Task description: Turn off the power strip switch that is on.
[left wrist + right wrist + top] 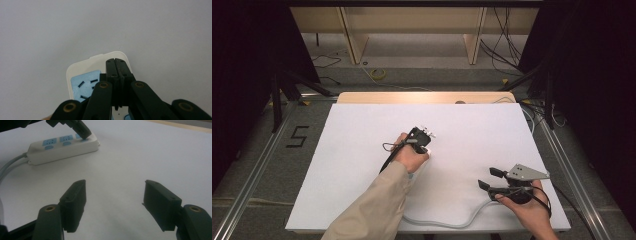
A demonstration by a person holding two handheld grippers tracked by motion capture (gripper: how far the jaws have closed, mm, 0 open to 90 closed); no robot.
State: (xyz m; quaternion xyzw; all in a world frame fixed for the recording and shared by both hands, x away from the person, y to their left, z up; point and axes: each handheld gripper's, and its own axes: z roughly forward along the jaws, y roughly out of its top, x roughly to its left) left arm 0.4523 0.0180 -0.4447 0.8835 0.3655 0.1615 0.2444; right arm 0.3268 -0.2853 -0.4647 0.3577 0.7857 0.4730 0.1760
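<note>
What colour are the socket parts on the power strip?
Light blue, on a white power strip; the right gripper view shows it best.

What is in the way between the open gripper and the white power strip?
Nothing visible. In the right gripper view, bare white table lies between the open right gripper and the power strip. The left gripper, jaws shut, presses down on the strip's far end.

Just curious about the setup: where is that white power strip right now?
The power strip lies near the middle of the white table, directly under the left gripper, whose shut jaws press on its end.
</note>
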